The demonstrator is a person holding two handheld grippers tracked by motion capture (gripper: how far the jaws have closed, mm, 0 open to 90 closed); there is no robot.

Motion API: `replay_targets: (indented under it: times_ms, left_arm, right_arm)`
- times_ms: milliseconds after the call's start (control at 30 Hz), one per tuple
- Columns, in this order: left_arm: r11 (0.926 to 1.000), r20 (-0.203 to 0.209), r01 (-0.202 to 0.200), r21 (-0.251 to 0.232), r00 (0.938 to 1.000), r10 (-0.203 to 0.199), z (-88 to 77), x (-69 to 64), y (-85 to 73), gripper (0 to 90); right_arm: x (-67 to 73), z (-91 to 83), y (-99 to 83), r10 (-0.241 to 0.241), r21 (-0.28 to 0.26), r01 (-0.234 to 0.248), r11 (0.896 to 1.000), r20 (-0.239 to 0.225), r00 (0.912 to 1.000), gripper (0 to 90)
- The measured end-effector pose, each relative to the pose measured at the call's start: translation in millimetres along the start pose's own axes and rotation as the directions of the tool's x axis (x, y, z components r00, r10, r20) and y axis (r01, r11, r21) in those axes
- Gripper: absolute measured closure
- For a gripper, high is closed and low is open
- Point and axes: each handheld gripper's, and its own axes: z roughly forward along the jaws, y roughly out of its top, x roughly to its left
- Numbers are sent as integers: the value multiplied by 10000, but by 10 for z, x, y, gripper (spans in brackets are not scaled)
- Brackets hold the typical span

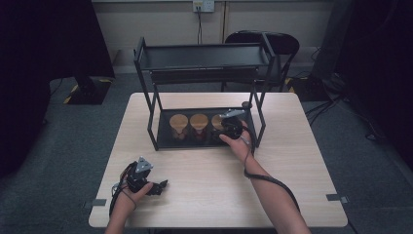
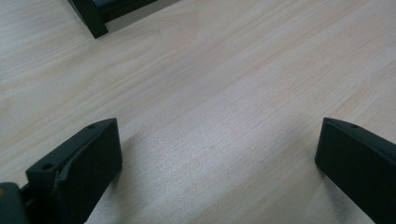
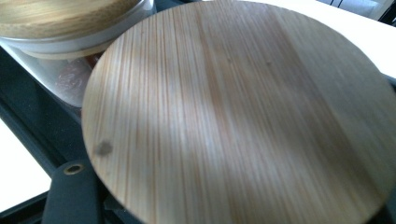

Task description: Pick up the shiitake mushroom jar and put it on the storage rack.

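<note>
Three jars with round wooden lids stand in a row on the lower shelf of a black two-tier rack (image 1: 152,127). My right gripper (image 1: 226,126) reaches in from the front right and is shut on the rightmost jar (image 1: 217,121). In the right gripper view that jar's lid (image 3: 243,116) lies very close, with one black finger (image 3: 74,196) at its lower left rim; the other finger is hidden. The middle jar (image 3: 70,32) stands just beyond it. My left gripper (image 1: 162,185) rests open on the table (image 1: 209,180) near the front left, with bare wood between its fingers (image 2: 84,163).
The rack's upper shelf (image 1: 204,56) overhangs the jars, and its legs (image 1: 259,122) frame the opening. One rack foot (image 2: 91,18) appears ahead of the left gripper. A black chair (image 1: 277,44) stands behind the table. Light wood spreads across the table's front half.
</note>
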Motion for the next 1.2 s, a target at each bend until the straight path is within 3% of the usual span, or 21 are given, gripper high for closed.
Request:
replay_targets:
  times_ms: [600,667,833,1200]
  left_arm:
    - [10000,-2,-4,1,10000,4,0,0,0,2]
    - [10000,-2,-3,1,10000,3,0,0,0,2]
    - [10000,-1,-4,1,10000,4,0,0,0,2]
    - [10000,1,-5,1,10000,5,0,0,0,2]
  right_arm:
    - [27,50,34,185,41,-185,9998,64,9998,243]
    - [30,46,36,202,53,-203,9998,77,9998,227]
    - [20,30,36,298,268,-299,9992,12,9996,81]
    - [-28,-117,11,709,275,-706,9971,-118,9974,24]
